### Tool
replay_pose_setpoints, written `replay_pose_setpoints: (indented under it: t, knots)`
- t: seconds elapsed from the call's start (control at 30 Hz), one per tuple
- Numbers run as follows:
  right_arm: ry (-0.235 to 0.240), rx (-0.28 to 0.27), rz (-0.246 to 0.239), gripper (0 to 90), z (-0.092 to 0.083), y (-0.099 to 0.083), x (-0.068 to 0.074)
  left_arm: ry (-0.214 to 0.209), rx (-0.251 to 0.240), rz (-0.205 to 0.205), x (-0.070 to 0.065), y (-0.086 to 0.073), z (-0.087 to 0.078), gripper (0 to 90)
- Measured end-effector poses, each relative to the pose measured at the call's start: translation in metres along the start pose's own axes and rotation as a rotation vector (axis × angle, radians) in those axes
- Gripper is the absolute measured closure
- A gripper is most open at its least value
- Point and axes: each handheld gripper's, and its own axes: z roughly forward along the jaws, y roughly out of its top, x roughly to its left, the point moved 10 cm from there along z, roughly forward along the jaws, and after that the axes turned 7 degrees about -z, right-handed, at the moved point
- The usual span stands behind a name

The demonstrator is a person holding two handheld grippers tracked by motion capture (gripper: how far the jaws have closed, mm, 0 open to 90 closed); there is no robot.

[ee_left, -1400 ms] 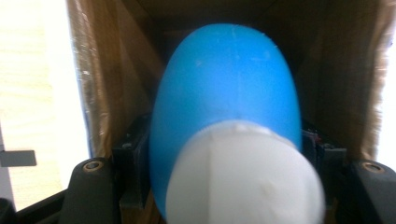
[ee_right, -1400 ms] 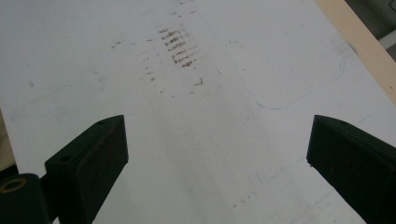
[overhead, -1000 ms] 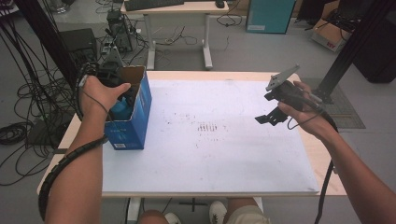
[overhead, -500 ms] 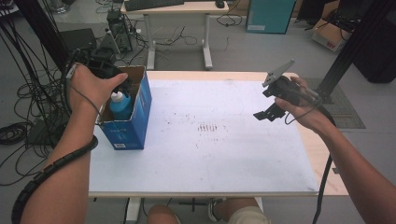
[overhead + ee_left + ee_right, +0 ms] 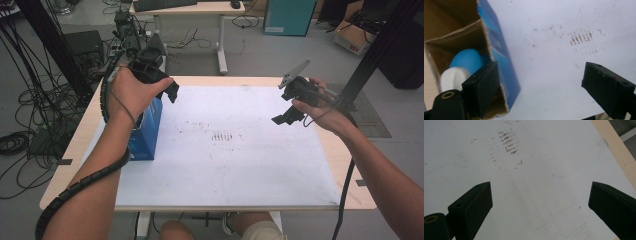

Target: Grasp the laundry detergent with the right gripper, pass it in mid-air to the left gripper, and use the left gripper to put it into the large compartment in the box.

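White sheet point(image 5: 240, 165) covers wooden table point(image 5: 350, 165); cables point(image 5: 20, 140) on grey floor.

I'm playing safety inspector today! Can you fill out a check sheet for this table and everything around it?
Surface: white sheet on a wooden table, with brown smudges.
Job's things: blue box, open-topped; a blue bottle with a white cap inside.
Clutter: nothing seen.
Grippers: left gripper above the box, jaws just opened, nothing between them; right gripper open, empty, above the sheet.
Cables: one trails along each forearm; more lie on the floor at left.
Surroundings: desk, cardboard box.
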Motion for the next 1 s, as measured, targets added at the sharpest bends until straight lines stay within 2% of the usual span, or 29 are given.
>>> replay_pose_setpoints:
  t: [0.17,0.3,0.7,1.0]
  knots:
    - [-0.01,0.016,-0.002,5.2,-0.002,-0.002,-0.007,-0.038,0.001,0.028,-0.017,0.005,0.006,12.2]
    - [-0.016,0.024,-0.01,5.1,-0.002,-0.004,-0.01,-0.051,0.003,0.037,-0.023,0.009,0.011,11.5]
    - [-0.008,0.04,-0.034,5.3,0.0,-0.007,-0.014,-0.068,0.016,0.039,-0.029,0.009,0.022,10.6]
    - [-0.013,0.037,-0.022,5.3,0.0,-0.01,-0.014,-0.064,0.017,0.031,-0.027,0.008,0.024,10.6]
